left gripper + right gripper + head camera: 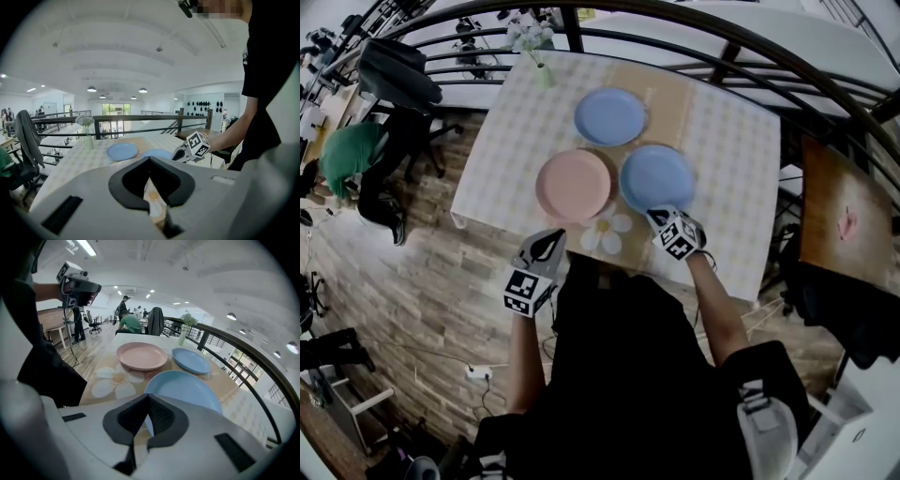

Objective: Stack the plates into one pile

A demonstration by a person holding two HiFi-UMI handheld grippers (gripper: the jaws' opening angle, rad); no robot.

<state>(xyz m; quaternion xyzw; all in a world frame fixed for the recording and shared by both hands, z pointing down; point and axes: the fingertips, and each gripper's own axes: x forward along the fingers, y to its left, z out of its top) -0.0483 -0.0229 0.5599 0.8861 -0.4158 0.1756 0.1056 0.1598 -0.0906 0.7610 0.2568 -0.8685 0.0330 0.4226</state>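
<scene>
On the counter are spread, unstacked, a pink plate, a far blue plate and a near blue plate. The right hand-held gripper, by its rim, and the left hand-held gripper are closed, empty. Unless the jaws are opened, the plate may be shoved.

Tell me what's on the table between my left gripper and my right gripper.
A flat white daisy shape, nothing else. The head view shows it between the left gripper and the right gripper.
</scene>
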